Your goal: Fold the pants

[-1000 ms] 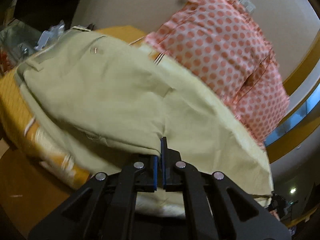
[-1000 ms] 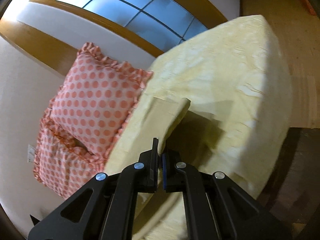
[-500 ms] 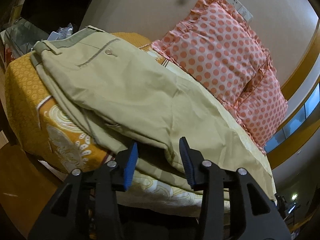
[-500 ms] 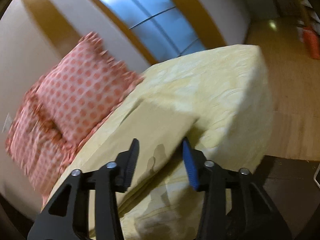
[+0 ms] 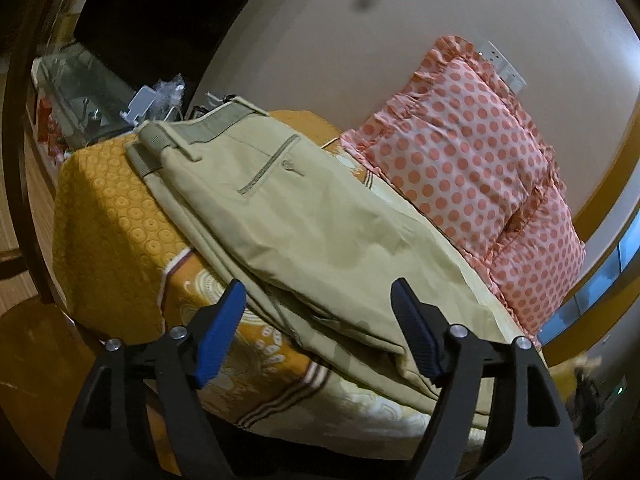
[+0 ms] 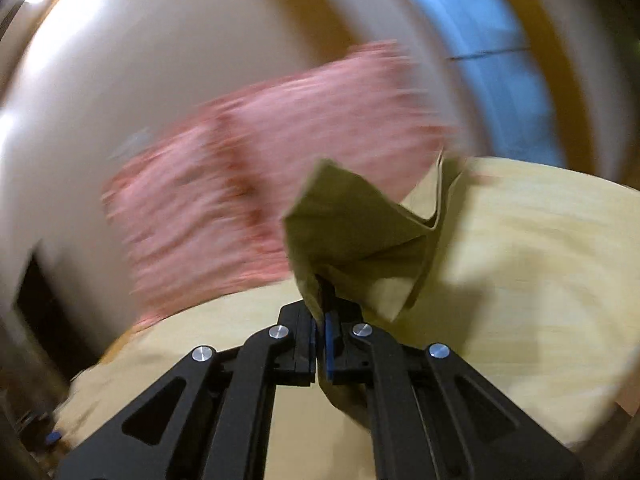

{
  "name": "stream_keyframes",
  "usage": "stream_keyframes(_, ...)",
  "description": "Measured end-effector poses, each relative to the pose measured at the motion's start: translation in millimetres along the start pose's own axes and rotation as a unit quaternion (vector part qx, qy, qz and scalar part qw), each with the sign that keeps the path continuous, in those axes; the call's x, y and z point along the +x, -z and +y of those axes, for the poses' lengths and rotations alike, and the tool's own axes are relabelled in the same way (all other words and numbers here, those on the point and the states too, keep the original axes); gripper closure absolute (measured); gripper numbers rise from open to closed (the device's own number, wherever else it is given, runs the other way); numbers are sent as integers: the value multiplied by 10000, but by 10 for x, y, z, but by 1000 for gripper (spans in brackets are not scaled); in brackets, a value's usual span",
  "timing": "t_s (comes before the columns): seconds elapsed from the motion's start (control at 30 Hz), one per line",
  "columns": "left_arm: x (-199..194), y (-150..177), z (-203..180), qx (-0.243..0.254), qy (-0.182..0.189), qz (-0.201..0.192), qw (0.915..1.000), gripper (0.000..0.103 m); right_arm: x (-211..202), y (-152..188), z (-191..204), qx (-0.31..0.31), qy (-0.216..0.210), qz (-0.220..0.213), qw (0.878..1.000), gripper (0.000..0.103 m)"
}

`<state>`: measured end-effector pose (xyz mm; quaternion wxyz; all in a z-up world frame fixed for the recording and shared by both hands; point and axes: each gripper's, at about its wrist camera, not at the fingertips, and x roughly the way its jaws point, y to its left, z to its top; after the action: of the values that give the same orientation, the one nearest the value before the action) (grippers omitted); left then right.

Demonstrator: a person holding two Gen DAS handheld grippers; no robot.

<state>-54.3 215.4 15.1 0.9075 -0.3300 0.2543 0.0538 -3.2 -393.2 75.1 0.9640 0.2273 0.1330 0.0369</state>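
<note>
The khaki pants [image 5: 304, 216] lie on the bed in the left wrist view, waistband at the far left, back pocket up, legs running toward the lower right. My left gripper [image 5: 320, 332] is open and empty, its jaws wide apart just short of the pants' near edge. In the blurred right wrist view my right gripper [image 6: 322, 320] is shut on a bunched end of the pants [image 6: 360, 236] and holds it lifted above the pale yellow bedsheet [image 6: 540, 264].
Two pink polka-dot pillows [image 5: 472, 160] lean on the wall behind the bed; they show blurred in the right wrist view [image 6: 260, 184]. An orange patterned bedcover [image 5: 120, 232] hangs over the bed's end. A cluttered glass-topped surface [image 5: 92, 96] stands at the far left.
My left gripper let go of the pants, opened wide and drew back. My right gripper opened, then shut on the pants' end and lifted it while swinging toward the pillows.
</note>
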Motion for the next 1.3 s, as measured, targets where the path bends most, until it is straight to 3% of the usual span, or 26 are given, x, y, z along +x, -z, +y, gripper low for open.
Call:
stream_keyframes(0.1, 29, -20, 87, -223, 71, 61, 9997, 26, 379, 182, 872, -519, -1065, 541, 9915, 100)
stream_keyframes(0.17, 35, -35, 109, -257, 37, 52, 9997, 26, 639, 451, 1417, -760, -1747, 1053, 9760, 100)
stream_keyframes(0.23, 36, -67, 121, -266, 33, 27, 9996, 24, 883, 856, 1941, -1205, -2220, 1788, 9509, 100)
stream_keyframes(0.33, 65, -132, 171, -358, -33, 55, 9993, 20, 1031, 1356, 2387, -1910, -2342, 2732, 9132, 96)
stream_keyframes(0.37, 80, -157, 195, -399, -42, 72, 9992, 20, 1029, 1482, 2454, -2010, -2375, 2963, 9030, 89)
stream_keyframes(0.4, 87, -180, 215, -437, -44, 65, 9990, 20, 994, 1539, 2459, -2014, -2387, 3043, 8999, 67)
stream_keyframes(0.43, 97, -215, 238, -494, -87, 50, 9987, 20, 971, 1542, 2448, -1974, -2418, 3046, 8999, 40)
stream_keyframes(0.47, 109, -242, 254, -534, -120, 47, 9985, 20, 909, 1496, 2407, -1864, -2439, 2913, 9061, 31)
stream_keyframes(0.63, 175, -388, 358, -868, -255, 2, 9959, 20, 723, 1174, 2029, -1236, -2463, 2437, 9298, 26)
stream_keyframes(0.77, 260, -506, 415, -1116, -441, -21, 9928, 28, 800, 996, 1821, -863, -2422, 2320, 9381, 25)
stream_keyframes(0.8, 288, -531, 428, -1156, -497, -3, 9920, 40, 801, 986, 1785, -817, -2417, 2302, 9391, 25)
stream_keyframes(0.83, 351, -563, 461, -1240, -540, 96, 9908, 68, 814, 980, 1736, -770, -2421, 2296, 9395, 25)
stream_keyframes(0.87, 422, -583, 514, -1343, -639, 240, 9886, 85, 802, 972, 1683, -713, -2412, 2282, 9406, 25)
stream_keyframes(0.93, 446, -623, 496, -1254, -647, 254, 9897, 91, 810, 959, 1584, -631, -2358, 2251, 9433, 24)
stream_keyframes(1.0, 394, -682, 265, -685, -808, 147, 9943, 94, 797, 901, 1433, -536, -2265, 2173, 9480, 24)
stream_keyframes(1.03, 330, -744, -13, -148, -807, -3, 9966, 95, 785, 878, 1369, -496, -2220, 2123, 9504, 23)
stream_keyframes(1.13, 217, -841, -738, 873, -327, -191, 9955, 97, 719, 696, 1052, -250, -1946, 1803, 9638, 23)
stream_keyframes(1.2, 191, -806, -1275, 1570, 117, -199, 9873, 97, 668, 577, 851, -84, -1749, 1609, 9713, 23)
stream_keyframes(1.3, 207, -489, -2173, 2742, 1013, -10, 9563, 97, 572, 414, 575, 178, -1472, 1364, 9795, 21)
